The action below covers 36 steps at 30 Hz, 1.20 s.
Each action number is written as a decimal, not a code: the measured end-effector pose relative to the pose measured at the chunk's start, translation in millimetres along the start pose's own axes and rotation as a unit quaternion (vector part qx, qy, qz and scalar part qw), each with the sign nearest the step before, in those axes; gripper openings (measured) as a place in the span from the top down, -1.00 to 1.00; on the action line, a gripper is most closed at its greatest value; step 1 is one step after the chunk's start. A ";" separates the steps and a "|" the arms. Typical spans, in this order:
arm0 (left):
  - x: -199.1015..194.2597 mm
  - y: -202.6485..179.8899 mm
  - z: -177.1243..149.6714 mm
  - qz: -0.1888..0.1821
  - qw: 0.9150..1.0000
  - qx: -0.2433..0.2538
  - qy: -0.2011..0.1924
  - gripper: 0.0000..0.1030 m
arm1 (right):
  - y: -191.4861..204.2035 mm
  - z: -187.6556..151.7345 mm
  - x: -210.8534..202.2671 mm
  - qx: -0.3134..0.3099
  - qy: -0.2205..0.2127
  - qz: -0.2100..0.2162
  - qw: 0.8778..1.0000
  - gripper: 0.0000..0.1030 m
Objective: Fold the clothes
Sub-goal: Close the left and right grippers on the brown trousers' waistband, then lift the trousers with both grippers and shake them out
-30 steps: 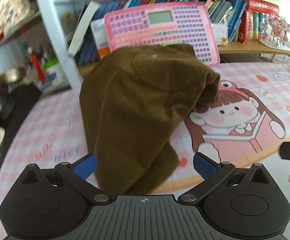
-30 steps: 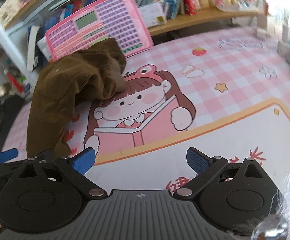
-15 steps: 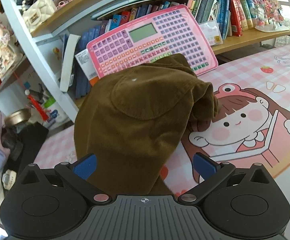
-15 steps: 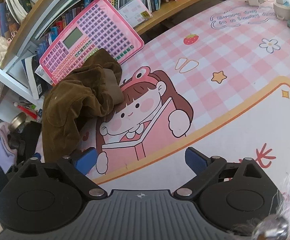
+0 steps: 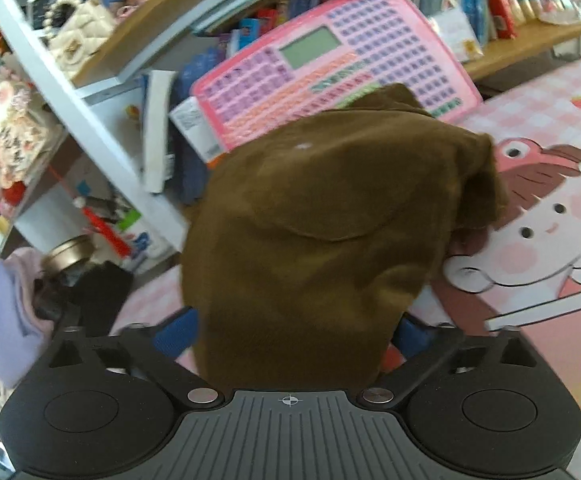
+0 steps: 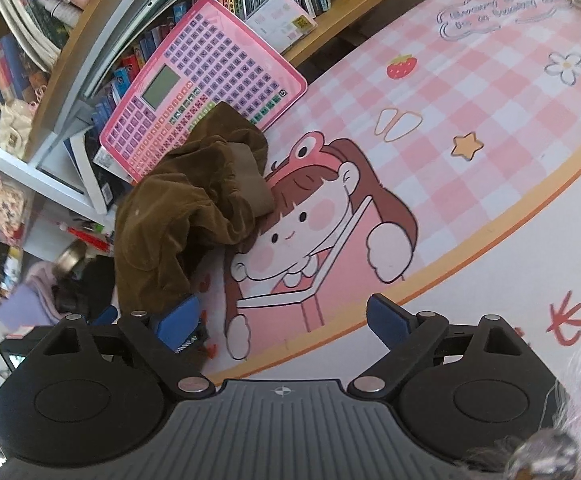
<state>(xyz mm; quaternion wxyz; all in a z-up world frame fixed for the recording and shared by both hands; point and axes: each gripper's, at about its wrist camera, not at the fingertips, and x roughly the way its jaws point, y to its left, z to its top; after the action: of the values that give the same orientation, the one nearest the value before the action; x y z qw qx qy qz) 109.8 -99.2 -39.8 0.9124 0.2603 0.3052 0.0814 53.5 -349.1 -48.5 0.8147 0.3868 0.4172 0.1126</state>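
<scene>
The left gripper (image 5: pixel 292 330) has closed in on the brown garment (image 5: pixel 330 232), whose near end now fills the gap between its wide-spread fingers, suggesting a grasp is near, while the right gripper (image 6: pixel 282 318) hangs wide and empty, the heap just beyond its left fingertip.

We are looking at a table covered by a pink checked mat (image 6: pixel 470 92) printed with a cartoon girl. A crumpled brown garment (image 6: pixel 186 208) is lying on its left part, and a pink keyboard toy (image 6: pixel 206 84) is leaning at the back edge against the bookshelf (image 6: pixel 330 16).
</scene>
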 end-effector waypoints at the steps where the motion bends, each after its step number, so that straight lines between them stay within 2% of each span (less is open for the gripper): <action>1: -2.4 7.7 0.1 -0.008 1.000 -0.009 -0.003 -0.14 | -2.1 0.1 2.1 0.014 0.004 0.009 1.000 -0.78; 2: -6.3 14.7 1.4 -0.018 1.000 -0.019 -0.006 0.37 | -4.2 0.1 4.1 0.028 0.007 0.019 0.999 -0.78; 3: -10.5 21.4 2.8 -0.027 0.999 -0.027 -0.009 0.60 | -6.2 0.2 6.2 0.043 0.011 0.028 0.999 -0.78; 4: -16.6 26.6 4.6 -0.036 0.999 -0.035 -0.012 0.92 | -8.3 0.3 8.2 0.057 0.015 0.038 0.998 -0.78; 5: -24.4 30.6 6.6 -0.044 0.998 -0.040 -0.017 0.97 | -10.4 0.4 10.3 0.071 0.018 0.047 0.996 -0.78; 11: -96.5 43.4 12.9 -0.128 0.988 -0.054 -0.067 0.98 | -10.5 -3.6 28.5 0.131 0.047 0.114 0.984 -0.79; 15: -134.6 44.7 9.5 -0.183 0.978 -0.072 -0.073 0.97 | -15.7 -10.7 45.6 0.197 0.078 0.173 0.962 -0.79; 17: -148.6 44.4 6.2 -0.203 0.973 -0.085 -0.072 0.97 | -20.7 -15.3 53.9 0.235 0.092 0.189 0.949 -0.79; 19: -157.1 43.4 1.1 -0.208 0.972 -0.084 -0.068 0.97 | -25.9 -18.7 57.4 0.267 0.092 0.193 0.940 -0.72; 20: -159.6 43.2 -1.8 -0.209 0.972 -0.083 -0.064 0.97 | -28.5 -19.6 56.8 0.279 0.085 0.191 0.937 -0.61; 22: -164.6 42.7 -7.6 -0.210 0.973 -0.081 -0.056 0.97 | -33.8 -18.3 53.4 0.294 0.071 0.188 0.935 -0.02; 25: -167.8 43.2 -16.1 -0.213 0.972 -0.084 -0.041 0.97 | -40.2 -14.7 47.6 0.305 0.055 0.186 0.933 0.60; 27: -165.7 44.6 -21.3 -0.217 0.972 -0.091 -0.028 0.97 | -44.2 -13.8 42.6 0.306 0.041 0.186 0.933 0.78; 33: -170.7 35.3 -24.2 -0.250 0.964 -0.082 -0.031 0.97 | -54.2 -10.1 29.1 0.305 0.014 0.176 0.936 0.84; 36: -173.7 38.9 -22.1 -0.256 0.962 -0.088 -0.039 0.97 | -60.7 -11.7 27.5 0.315 0.014 0.171 0.933 0.57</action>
<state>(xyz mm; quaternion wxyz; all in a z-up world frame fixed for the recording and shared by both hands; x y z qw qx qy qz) -42.2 -110.1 54.9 0.9333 0.0954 0.3173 -0.1385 53.3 -369.9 -112.9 0.6134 0.6873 0.3705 0.1184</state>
